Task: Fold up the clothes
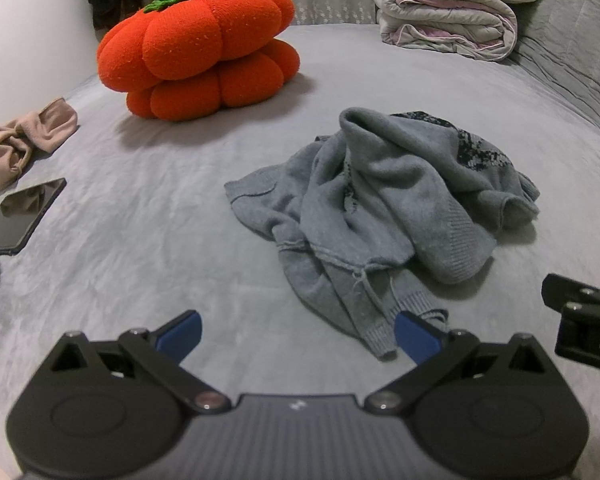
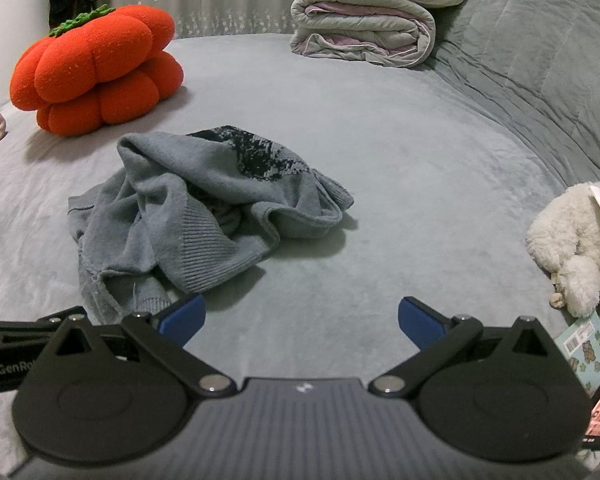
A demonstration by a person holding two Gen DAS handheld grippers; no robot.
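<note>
A crumpled grey-blue knitted sweater (image 1: 380, 200) with a dark pattern lies in a heap on the grey bed; it also shows in the right wrist view, sweater (image 2: 204, 208). My left gripper (image 1: 298, 334) is open, hovering just short of the sweater's ribbed hem, its right blue fingertip (image 1: 414, 336) near that hem. My right gripper (image 2: 300, 320) is open too, to the right of the heap, its left blue fingertip (image 2: 184, 320) close to a ribbed cuff. Neither holds anything. The right gripper's body (image 1: 584, 320) pokes into the left view's edge.
An orange pumpkin cushion (image 1: 196, 52) sits at the back left, a folded quilt (image 1: 448, 12) at the back right. A beige garment (image 1: 24, 140) and a dark tablet (image 1: 20, 216) lie at the left. A white plush toy (image 2: 576, 244) and a booklet (image 2: 592, 348) are at the right.
</note>
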